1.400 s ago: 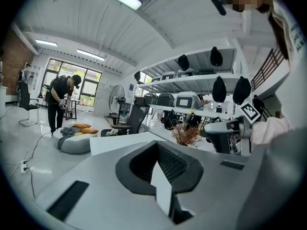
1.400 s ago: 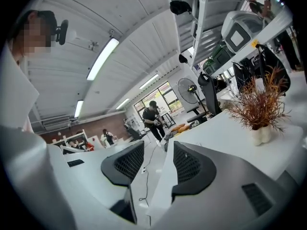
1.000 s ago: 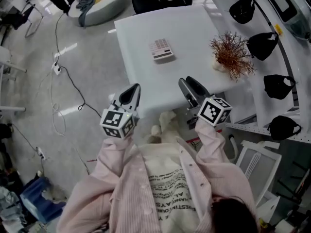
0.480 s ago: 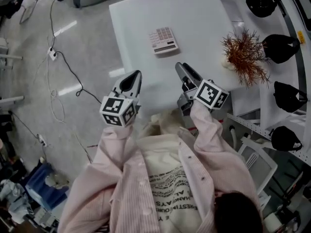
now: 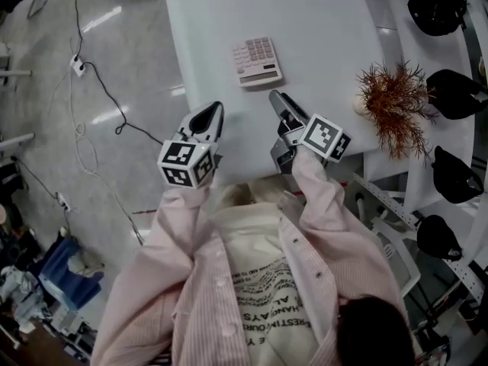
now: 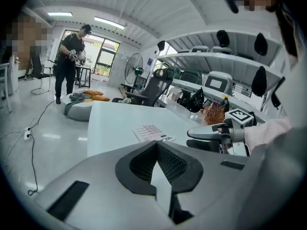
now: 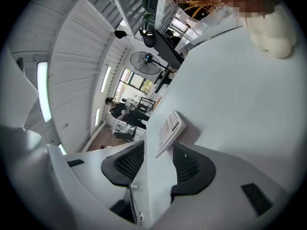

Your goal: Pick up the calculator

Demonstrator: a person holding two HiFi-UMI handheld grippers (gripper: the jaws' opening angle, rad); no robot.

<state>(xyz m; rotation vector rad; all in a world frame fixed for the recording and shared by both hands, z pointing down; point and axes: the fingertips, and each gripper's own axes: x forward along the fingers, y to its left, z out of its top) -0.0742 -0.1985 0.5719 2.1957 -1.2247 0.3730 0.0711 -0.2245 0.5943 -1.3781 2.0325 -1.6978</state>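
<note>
now the right claw (image 5: 280, 107) has come forward over the near part of the white table (image 5: 328, 21). a second ago it hung back at the table's edge. its tips point at the calculator (image 5: 257, 62), which lies flat, keys up, near the middle of the table and just ahead of those tips, not yet touched. in the right gripper view the two black pads stand spread, and the calculator shows in the gap between them, farther along the table surface. nothing is held.

the left claw (image 5: 208, 119) has hardly advanced. it hovers at the table's near left edge, beside the right one but farther from the calculator. in the left gripper view its pads meet at the tips, pressed together on nothing.

a dry reddish plant (image 5: 393, 105) stands at the table's right side, well apart from the calculator and clear of the approach.

so the reach looks well under way and the pick-up itself has not begun. the likely next need is for the right claw to lower around an edge of the thin, flat body; a shallow grip could let it slide on the smooth top.
</note>
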